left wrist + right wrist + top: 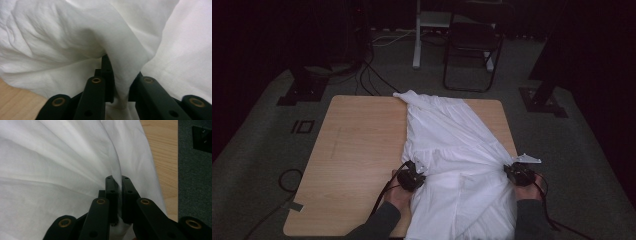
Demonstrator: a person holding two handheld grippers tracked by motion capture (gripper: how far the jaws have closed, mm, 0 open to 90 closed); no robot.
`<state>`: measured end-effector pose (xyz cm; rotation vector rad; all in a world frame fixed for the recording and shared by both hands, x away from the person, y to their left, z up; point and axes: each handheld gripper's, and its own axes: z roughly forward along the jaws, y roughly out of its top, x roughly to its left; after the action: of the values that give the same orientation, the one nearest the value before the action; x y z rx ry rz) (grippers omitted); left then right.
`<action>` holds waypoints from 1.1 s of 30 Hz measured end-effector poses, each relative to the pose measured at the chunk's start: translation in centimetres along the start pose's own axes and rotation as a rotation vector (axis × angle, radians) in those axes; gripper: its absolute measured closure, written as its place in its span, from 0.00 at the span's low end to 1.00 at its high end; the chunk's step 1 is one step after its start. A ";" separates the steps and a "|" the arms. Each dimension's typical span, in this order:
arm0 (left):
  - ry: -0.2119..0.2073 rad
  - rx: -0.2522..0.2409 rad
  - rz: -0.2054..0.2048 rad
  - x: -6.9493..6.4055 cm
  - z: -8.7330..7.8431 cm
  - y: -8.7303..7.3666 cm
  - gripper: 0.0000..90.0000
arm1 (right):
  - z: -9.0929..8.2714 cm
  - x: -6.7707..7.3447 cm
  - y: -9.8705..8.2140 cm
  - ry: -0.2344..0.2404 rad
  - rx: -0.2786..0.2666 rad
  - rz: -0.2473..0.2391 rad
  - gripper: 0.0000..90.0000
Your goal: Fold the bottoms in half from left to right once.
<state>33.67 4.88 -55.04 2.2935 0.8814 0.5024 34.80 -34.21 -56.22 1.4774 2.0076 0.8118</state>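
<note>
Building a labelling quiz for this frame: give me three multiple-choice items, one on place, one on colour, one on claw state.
1. Where does the white crumpled fabric garment lie on the light wooden table?
A. on its right half, in the high view
B. on its left half
C. on the floor

2. What colour are the claw jaws?
A. silver
B. black
C. red

3. What is the right claw doing?
A. hanging open above the table
B. shut on a cable
C. shut on the garment

Answers:
1 A, the left part of the tabletop is bare wood.
2 B, both gripper views show black jaws.
3 C, cloth is pinched between its jaws; the left claw also has a fold of cloth pinched.
</note>
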 end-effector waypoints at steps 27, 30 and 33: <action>0.240 0.028 -0.170 12.0 -1.4 -1.8 0.71 | 5.9 7.2 7.2 0.088 0.021 0.008 0.83; 0.213 -0.023 -0.167 11.2 -3.0 -2.7 0.61 | 4.7 7.0 7.0 0.054 0.001 0.023 0.66; 0.198 -0.049 -0.179 10.7 -4.5 -3.8 0.57 | 3.0 7.8 7.1 0.076 -0.068 -0.011 0.56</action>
<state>37.05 16.47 -52.95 2.1215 1.1456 0.6722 39.42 -24.63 -53.52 1.4160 2.0200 0.9353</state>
